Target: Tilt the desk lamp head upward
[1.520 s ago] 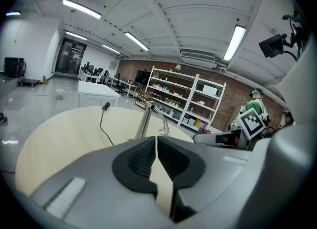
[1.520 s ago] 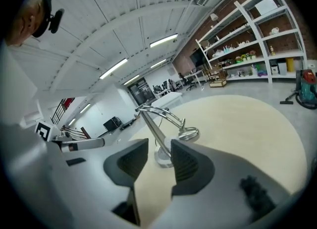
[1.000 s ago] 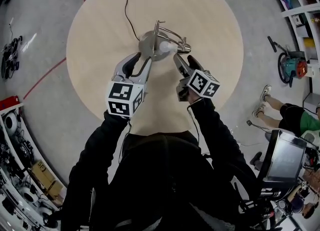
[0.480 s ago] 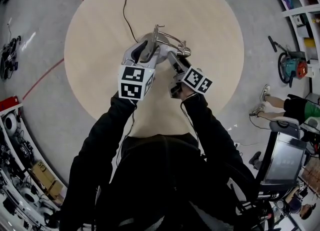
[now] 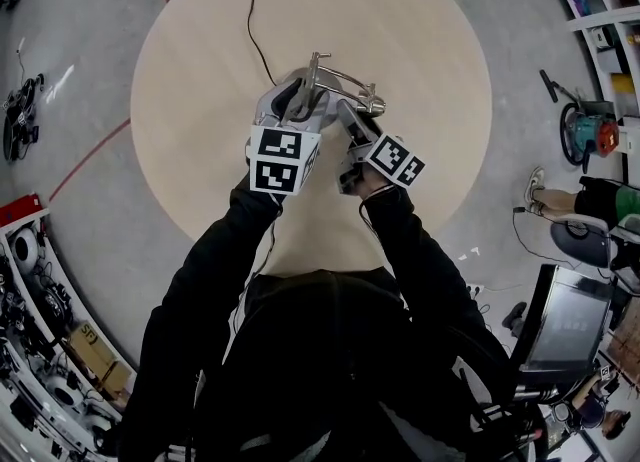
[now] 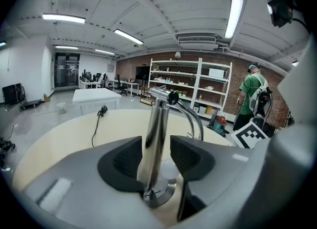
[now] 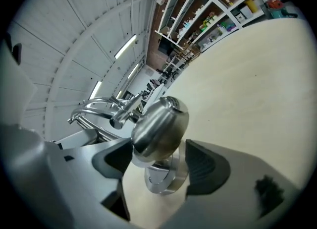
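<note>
A chrome desk lamp point(image 5: 318, 68) stands mid-table. Its upright post point(image 6: 153, 139) rises between the pads of my left gripper point(image 6: 157, 156). Those jaws have just been opening, and a narrow gap shows beside the right pad point(image 6: 190, 158). The domed lamp head point(image 7: 158, 124) hangs over the round base point(image 7: 163, 181), between the pads of my right gripper point(image 7: 158, 161). A sliver of base shows between the head and the right pad. In the head view the left gripper point(image 5: 297, 98) and the right gripper point(image 5: 345, 112) cover the head.
The round wooden table point(image 5: 200, 70) carries the lamp's black cable point(image 5: 255, 20) off its far edge. A person in green point(image 5: 600, 210) sits to the right, near a vacuum point(image 5: 585, 135) and a monitor cart point(image 5: 565, 320). Shelves line the edges.
My left gripper has moved forward and rightward from the near side, so its jaws now sit around the lamp post. The right gripper has rolled and closed in round the lamp head.
</note>
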`<state>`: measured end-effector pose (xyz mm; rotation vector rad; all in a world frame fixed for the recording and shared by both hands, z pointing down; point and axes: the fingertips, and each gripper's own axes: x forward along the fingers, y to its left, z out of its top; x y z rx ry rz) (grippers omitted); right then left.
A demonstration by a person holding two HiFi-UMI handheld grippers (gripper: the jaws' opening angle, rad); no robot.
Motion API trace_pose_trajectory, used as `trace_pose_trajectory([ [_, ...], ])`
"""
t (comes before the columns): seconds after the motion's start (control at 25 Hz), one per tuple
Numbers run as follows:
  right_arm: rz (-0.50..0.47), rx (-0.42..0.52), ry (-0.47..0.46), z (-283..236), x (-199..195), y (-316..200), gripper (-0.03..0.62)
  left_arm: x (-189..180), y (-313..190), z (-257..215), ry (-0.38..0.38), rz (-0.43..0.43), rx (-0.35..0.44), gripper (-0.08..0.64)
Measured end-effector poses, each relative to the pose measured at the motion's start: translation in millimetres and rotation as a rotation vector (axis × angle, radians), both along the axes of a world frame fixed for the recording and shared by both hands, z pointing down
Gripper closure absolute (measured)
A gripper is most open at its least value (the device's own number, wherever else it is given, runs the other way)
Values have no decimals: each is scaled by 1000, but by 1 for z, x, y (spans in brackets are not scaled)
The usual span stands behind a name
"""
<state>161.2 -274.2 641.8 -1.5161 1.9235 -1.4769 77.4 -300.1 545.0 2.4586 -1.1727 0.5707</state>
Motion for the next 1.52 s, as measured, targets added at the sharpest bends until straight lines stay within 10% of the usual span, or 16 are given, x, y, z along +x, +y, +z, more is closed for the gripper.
trace_pose_trajectory([
  [0.48,34,11,-49,-2,8,1,310,3,-6,4,-19,-20,15,419],
  [1.0,55,18,163,-26,42,4,313,5,-7,5,-47,-28,-12,420],
  [1.24,67,40,268,-49,62,8,313,5,-4,-25,-107,-44,167,385],
  [1.52,38,80,390,-71,68,12,313,5,1,-36,-69,-6,143,442],
])
